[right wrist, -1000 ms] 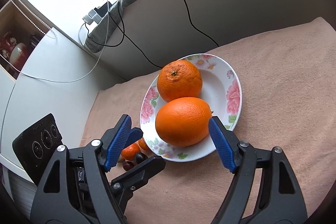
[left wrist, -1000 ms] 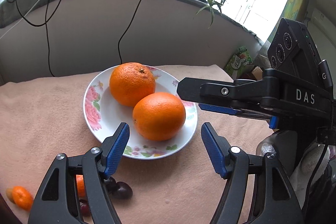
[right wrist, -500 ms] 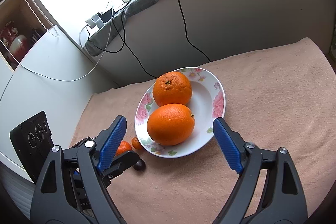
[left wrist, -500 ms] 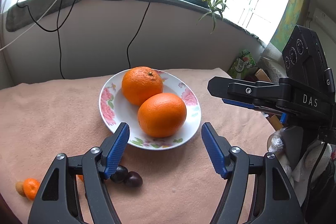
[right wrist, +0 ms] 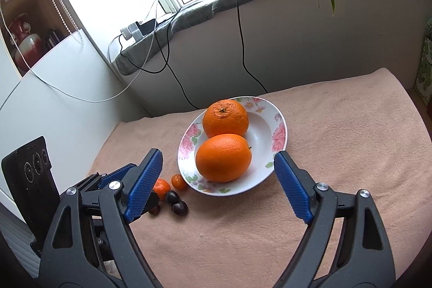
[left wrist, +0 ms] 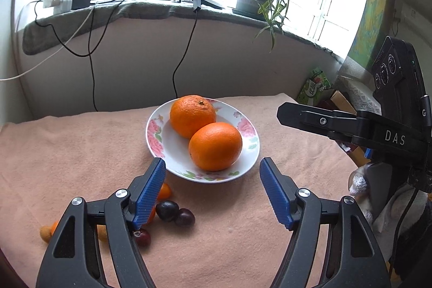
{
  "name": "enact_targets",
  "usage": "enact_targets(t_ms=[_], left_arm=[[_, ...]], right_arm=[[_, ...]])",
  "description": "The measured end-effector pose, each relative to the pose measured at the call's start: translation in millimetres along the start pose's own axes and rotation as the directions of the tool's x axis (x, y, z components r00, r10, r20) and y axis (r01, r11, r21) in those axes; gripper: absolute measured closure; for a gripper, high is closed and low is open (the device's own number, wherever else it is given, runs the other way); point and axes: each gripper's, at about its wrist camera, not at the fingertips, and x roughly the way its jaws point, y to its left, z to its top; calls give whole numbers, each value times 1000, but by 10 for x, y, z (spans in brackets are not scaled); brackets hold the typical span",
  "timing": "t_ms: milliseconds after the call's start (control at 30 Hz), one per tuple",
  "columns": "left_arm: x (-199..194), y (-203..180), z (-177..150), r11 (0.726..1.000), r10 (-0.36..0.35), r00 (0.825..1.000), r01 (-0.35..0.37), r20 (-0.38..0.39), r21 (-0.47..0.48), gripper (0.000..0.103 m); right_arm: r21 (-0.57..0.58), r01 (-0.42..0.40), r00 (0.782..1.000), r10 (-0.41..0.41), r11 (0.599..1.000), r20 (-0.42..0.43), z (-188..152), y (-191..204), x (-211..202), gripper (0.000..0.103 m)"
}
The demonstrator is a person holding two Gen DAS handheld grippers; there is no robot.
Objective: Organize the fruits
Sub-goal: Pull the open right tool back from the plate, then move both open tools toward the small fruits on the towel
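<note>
Two oranges (left wrist: 214,146) sit touching in the flowered plate (left wrist: 156,134) at the cloth's middle; small fruits (left wrist: 175,213) lie near-left of it. Left gripper (left wrist: 212,192) and right gripper (right wrist: 218,185) hang released, empty. Pinching a small fruit carelessly could roll it away.

White letters "DAS" are showing on the black body of the right gripper (left wrist: 351,123), reaching in to the right of the left gripper's (left wrist: 212,190) jaws; a single "G" is sitting on its edge above, and a green package (left wrist: 316,84) beyond is carrying print too small to read
</note>
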Motion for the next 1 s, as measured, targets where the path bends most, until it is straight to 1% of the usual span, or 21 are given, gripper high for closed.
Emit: enact_targets(t_ms=[200,367,467,600,700,800,1000], left_arm=[[-130,81,-77,1000,27,999,-27,18,-3,31],[-250,241,-178,998,67,997,-67,33,-17,31],[-327,399,-257,995,94,995,-92,41,-47,31],[-441,641,-386,986,139,989,-135,41,-93,31],[-518,829,-492,977,170,985,-164,31,-134,31],[-584,995,-604,969,192,981,-187,17,-164,31],[-655,1305,-831,949,213,977,-212,-20,-233,31]], right_arm=[[-28,-8,1000,9,1000,18,-119,114,-29,16],[-89,10,999,-7,996,32,-238,246,-22,16],[-133,20,1000,-18,991,12,-317,344,26,16],[-197,50,999,-52,979,-7,-435,480,107,16],[-225,39,998,-51,974,-47,-524,542,214,16],[-223,16,996,-34,975,-78,-593,552,300,16],[-260,-2,992,-30,966,-121,-714,622,460,16]])
